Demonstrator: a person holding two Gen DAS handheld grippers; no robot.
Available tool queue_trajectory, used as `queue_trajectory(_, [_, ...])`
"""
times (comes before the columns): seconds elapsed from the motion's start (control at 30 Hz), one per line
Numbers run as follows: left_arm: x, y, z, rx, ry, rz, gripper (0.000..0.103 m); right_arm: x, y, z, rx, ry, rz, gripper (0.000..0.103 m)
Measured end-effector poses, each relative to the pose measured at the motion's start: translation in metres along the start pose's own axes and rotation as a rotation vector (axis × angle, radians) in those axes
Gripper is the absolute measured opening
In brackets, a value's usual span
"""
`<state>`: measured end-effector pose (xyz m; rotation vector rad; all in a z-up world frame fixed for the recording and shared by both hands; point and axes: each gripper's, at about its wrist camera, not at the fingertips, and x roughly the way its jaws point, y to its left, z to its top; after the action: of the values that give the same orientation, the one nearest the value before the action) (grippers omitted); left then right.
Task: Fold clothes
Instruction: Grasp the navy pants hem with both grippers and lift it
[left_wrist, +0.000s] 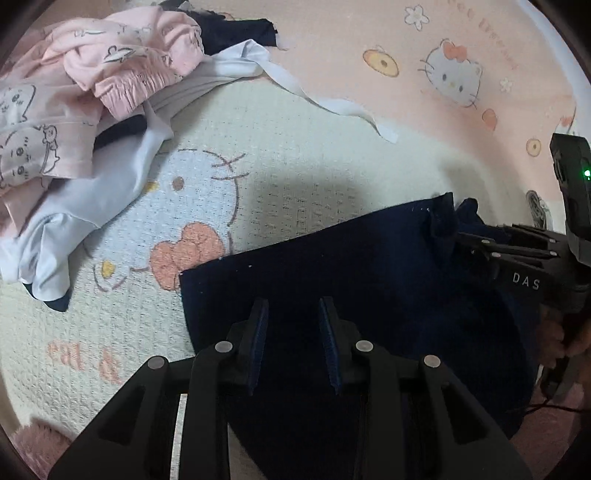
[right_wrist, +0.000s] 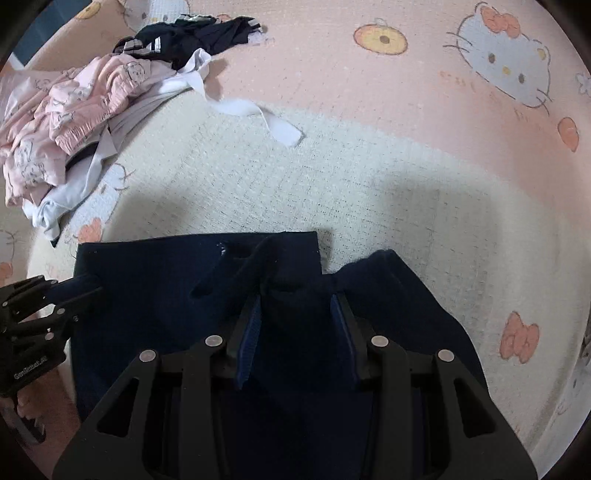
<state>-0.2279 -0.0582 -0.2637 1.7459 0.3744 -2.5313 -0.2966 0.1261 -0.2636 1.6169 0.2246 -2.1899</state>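
– Left gripper (left_wrist: 293, 314)?
– Jaws apart over the navy garment (left_wrist: 351, 266) on the Hello Kitty blanket (left_wrist: 295, 166), gripping nothing.
– Right gripper (right_wrist: 297, 310)?
– Likewise spread, empty, above its bunched edge.

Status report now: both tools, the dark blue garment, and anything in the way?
Left tool open, over the dark blue garment. Right tool open, over its bunched edge. Garment flat on the mat. Clothes pile far left, not in the way.
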Motion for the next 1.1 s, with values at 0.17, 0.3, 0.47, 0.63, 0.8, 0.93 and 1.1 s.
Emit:
queue_trajectory(0.17, [-0.003,0.003,0.0,-0.002,0.002,0.019,0.021,0.001,-0.015,0.002,0.005,-0.019,-0.095,0.037])
queue_trajectory(0.3, [-0.001,0.013,-0.003,-0.004,-0.006,0.013,0.021,-0.012,-0.044,0.004,0.125,-0.051,-0.129,0.039])
queue_trajectory(0.47, [-0.001,0.023,-0.006,-0.023,-0.017,-0.01,0.021,-0.04,-0.036,0.002,0.119,-0.152,-0.108,0.039])
queue_trajectory(0.63, [0.001,0.035,-0.005,-0.004,-0.031,0.041,0.021,-0.017,-0.008,0.007,0.028,-0.081,-0.069,0.039])
queue_trajectory(0.8, [0.002,0.04,0.0,-0.038,-0.019,0.084,0.018,-0.013,-0.043,0.016,0.222,-0.068,-0.05,0.039])
queue_trajectory(0.93, [0.0,0.004,0.008,0.036,-0.034,0.034,0.019,-0.068,-0.066,-0.006,0.293,-0.177,-0.015,0.039])
queue_trajectory(1.1, [-0.002,-0.054,0.021,0.149,-0.055,-0.086,0.019,-0.093,-0.114,-0.071,0.403,-0.113,-0.166,0.039])
